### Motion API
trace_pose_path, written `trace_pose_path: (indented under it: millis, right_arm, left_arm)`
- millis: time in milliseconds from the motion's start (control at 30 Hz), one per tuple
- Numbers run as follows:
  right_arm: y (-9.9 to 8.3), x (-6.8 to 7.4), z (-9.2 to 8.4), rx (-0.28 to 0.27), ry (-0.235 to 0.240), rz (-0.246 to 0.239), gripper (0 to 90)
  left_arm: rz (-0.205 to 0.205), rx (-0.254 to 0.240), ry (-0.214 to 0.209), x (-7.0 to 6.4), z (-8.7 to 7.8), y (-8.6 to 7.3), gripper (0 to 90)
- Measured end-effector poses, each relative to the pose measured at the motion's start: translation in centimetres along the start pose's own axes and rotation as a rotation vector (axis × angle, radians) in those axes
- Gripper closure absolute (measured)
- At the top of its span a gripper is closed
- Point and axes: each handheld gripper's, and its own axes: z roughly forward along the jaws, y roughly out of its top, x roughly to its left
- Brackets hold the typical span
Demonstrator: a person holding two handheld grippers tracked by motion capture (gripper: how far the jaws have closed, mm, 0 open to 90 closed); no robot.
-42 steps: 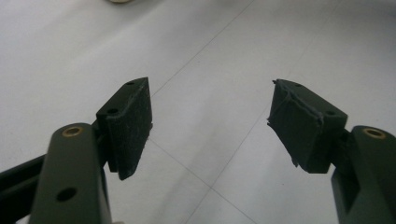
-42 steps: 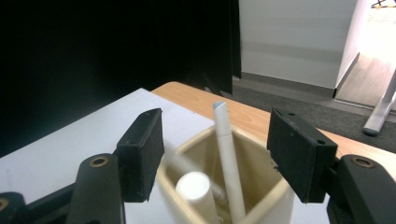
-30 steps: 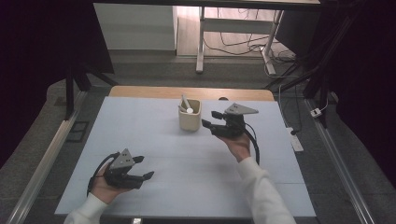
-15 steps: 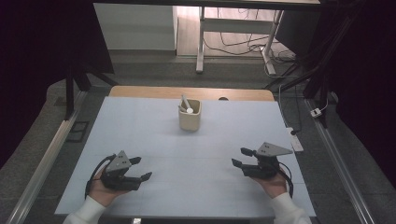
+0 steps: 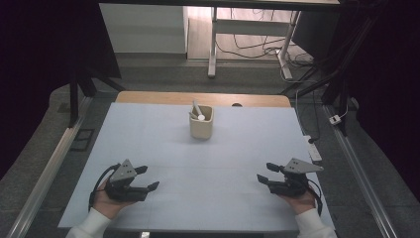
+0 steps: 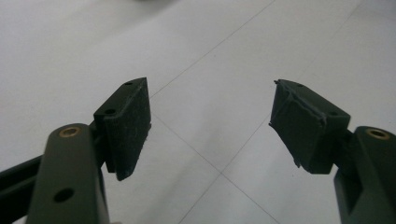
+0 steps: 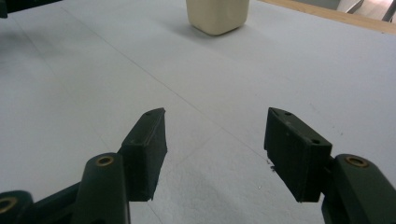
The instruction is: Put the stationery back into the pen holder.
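A cream cup stands upright at the far middle of the white table, with a white stick-like item leaning inside it. My left gripper rests low at the near left, held by a hand, its jaws open over bare table. My right gripper sits at the near right, jaws open and empty, pointing left across the table. The cup shows far ahead in the right gripper view.
A wooden strip borders the table's far edge. Beyond it are desk legs and cables on the floor. Metal rails run along both sides of the table. A white power strip lies past the right edge.
My right gripper has moved from beside the cup back toward the near right corner of the table. The left gripper and the cup have stayed put.
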Motion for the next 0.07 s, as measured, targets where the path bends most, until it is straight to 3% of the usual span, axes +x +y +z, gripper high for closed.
trace_pose_path:
  millis: [67]
  right_arm:
    - [-0.09,0.02,-0.03,-0.007,0.003,0.002,38.4]
  left_arm:
    - [-0.002,-0.004,0.002,-0.04,-0.01,-0.02,28.6]
